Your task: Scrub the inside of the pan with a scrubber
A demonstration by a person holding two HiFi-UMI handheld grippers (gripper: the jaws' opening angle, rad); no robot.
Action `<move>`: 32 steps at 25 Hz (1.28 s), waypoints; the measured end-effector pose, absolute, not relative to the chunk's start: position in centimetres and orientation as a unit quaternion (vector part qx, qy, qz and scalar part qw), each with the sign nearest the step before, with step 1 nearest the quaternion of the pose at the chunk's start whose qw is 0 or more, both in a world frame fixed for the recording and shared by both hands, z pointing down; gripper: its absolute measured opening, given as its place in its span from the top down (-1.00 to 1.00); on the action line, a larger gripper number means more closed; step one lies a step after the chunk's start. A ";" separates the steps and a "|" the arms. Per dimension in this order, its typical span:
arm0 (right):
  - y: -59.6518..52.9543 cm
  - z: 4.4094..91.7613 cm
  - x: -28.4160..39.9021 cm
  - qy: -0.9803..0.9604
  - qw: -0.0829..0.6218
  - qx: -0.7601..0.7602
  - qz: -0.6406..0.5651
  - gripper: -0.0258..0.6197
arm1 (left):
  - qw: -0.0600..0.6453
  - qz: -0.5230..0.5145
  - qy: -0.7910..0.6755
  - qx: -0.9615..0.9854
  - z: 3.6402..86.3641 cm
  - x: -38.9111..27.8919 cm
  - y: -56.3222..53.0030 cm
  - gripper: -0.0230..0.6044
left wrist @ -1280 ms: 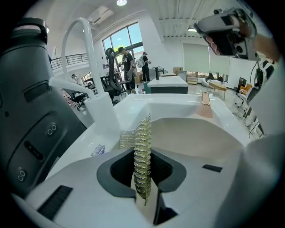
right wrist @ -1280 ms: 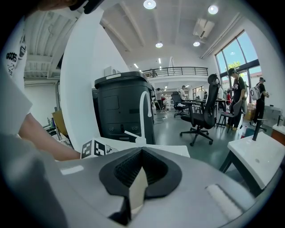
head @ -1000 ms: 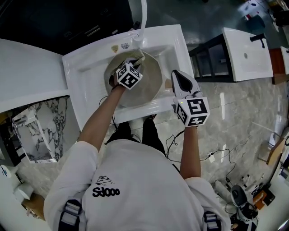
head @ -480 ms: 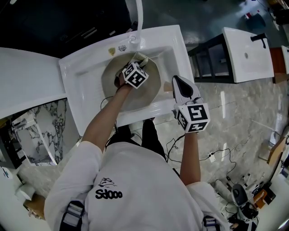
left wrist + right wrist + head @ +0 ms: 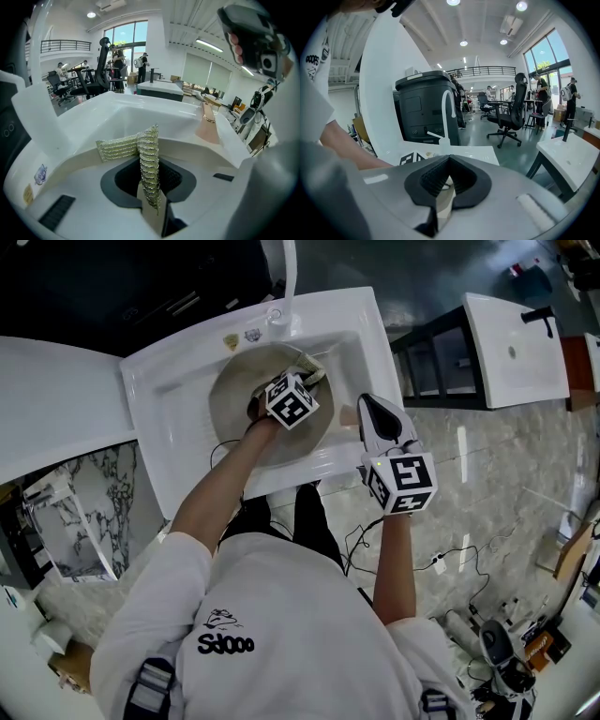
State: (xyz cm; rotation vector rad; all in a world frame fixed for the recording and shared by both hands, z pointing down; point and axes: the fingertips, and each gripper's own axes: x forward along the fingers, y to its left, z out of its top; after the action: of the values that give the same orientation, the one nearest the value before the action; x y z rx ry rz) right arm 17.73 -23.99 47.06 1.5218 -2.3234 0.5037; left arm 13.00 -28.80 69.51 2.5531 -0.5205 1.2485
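The left gripper [image 5: 300, 379] has slid across the pan [image 5: 230, 399] since a second ago, from the left part of the bowl over to its right side, close to the rim nearest the handle; the right gripper [image 5: 364, 409] has hardly shifted. There is one pan, round and pale inside, lying in the white sink [image 5: 169, 381] under the single faucet [image 5: 289, 268]. Its tan handle [image 5: 349, 415] sticks out to the person's right, over the sink's edge, and the right gripper's jaws are clamped on it. There is one scrubber [image 5: 149, 154], a gold-green mesh strip, pinched tight between the left gripper's jaws. Its long axis runs straight out along the jaws, and its far end folds over to the left in the left gripper view. It sits inside the pan, at the far right of the bowl. Two grippers in all, one in each hand.
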 end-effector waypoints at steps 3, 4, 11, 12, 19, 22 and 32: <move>-23.9 46.8 17.8 -0.812 0.159 0.534 0.173 0.89 | 0.124 0.417 -0.160 0.886 69.1 13.6 -28.1 0.71; -23.9 46.8 17.7 -0.812 0.159 0.535 0.172 0.89 | 0.124 0.415 -0.152 0.889 69.0 13.8 -27.9 0.71; -23.2 46.3 17.4 -0.811 0.154 0.538 0.168 0.89 | 0.133 0.408 -0.070 0.900 68.5 14.5 -24.7 0.71; -23.2 46.2 17.4 -0.811 0.154 0.539 0.167 0.89 | 0.131 0.409 -0.059 0.901 68.5 14.6 -24.2 0.71; -22.6 45.5 16.8 -0.813 0.150 0.538 0.162 0.89 | 0.135 0.415 0.040 0.899 67.9 14.8 -19.8 0.72; -22.3 45.5 16.5 -0.815 0.149 0.537 0.162 0.89 | 0.142 0.417 0.079 0.894 67.6 14.4 -18.2 0.72; -21.4 45.2 15.7 -0.820 0.148 0.530 0.159 0.89 | 0.159 0.429 0.184 0.870 66.8 11.3 -14.0 0.73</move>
State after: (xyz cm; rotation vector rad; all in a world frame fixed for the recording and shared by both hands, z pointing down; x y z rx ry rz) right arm 15.69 -21.45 45.19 1.5254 -2.3577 0.4575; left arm 11.32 -14.01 66.83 2.4870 0.5253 1.2267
